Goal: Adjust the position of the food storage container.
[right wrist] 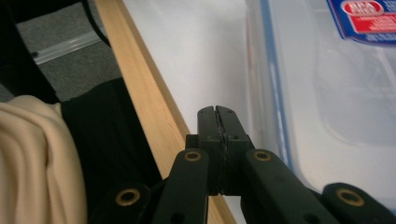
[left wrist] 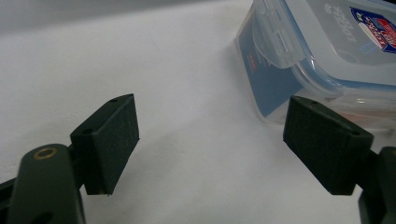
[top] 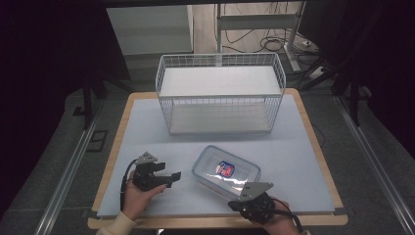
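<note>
A clear plastic box (top: 226, 171) with a clip-on lid and a red and blue label lies on the pale mat, near the front and a little right of the middle. To its left, my left gripper (top: 171, 172) points toward it. In the left gripper view its jaws (left wrist: 210, 140) stand open with nothing between them, and the box (left wrist: 327, 46) sits just beyond the right pad. My right gripper (top: 244, 193) is at the box's near right corner. Its jaws (right wrist: 217, 114) are shut together on nothing, right beside the box's side wall (right wrist: 336, 93).
A white wire basket (top: 220, 93) with a white floor stands at the back of the table. The pale mat (top: 147, 127) covers the table, and its wooden edge (right wrist: 140, 93) runs close to my right gripper. A cream sleeve (right wrist: 32, 154) shows at the lower left.
</note>
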Motion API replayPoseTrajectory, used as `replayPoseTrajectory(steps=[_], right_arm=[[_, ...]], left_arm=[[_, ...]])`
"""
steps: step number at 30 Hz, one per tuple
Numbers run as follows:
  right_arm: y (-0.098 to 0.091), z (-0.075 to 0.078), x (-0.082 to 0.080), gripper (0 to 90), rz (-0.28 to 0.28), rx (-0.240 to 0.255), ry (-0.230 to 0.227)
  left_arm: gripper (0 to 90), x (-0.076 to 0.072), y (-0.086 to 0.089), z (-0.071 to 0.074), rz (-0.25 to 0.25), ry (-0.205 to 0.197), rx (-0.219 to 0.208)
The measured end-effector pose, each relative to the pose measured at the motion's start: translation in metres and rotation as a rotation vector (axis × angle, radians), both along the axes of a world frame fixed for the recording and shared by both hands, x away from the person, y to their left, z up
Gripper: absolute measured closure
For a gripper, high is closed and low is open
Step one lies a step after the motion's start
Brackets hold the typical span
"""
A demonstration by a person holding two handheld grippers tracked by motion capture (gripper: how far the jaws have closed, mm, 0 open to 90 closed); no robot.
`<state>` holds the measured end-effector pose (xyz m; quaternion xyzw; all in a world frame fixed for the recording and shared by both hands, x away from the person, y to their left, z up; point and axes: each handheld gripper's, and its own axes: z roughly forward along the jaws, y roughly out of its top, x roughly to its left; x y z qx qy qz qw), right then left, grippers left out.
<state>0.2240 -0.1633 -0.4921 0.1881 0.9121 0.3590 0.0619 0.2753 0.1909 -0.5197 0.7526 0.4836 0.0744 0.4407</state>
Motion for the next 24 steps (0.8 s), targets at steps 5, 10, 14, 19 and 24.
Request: replayPoseTrajectory(steps=[5,10,14,19,24], right_arm=[[-0.002,-0.002,0.0,89.7,0.001,-0.008,-0.005],[-0.004,-0.001,0.001,89.7,0.0,-0.022,-0.016],[-0.01,-0.001,0.004,89.7,-0.024,-0.029,-0.028],[-0.025,0.001,0.011,89.7,-0.076,-0.022,-0.034],[-0.035,0.003,0.019,89.7,-0.114,-0.015,-0.038]], left_arm=[[18.2,0.0,0.0,0.0,0.004,-0.002,-0.001],[18.2,0.0,0.0,-0.001,0.0,0.001,0.003],[18.2,0.001,0.0,-0.002,0.002,0.007,0.003],[18.1,0.001,0.001,-0.002,0.003,0.01,0.004],[18.0,0.001,0.001,-0.003,0.003,0.013,0.003]])
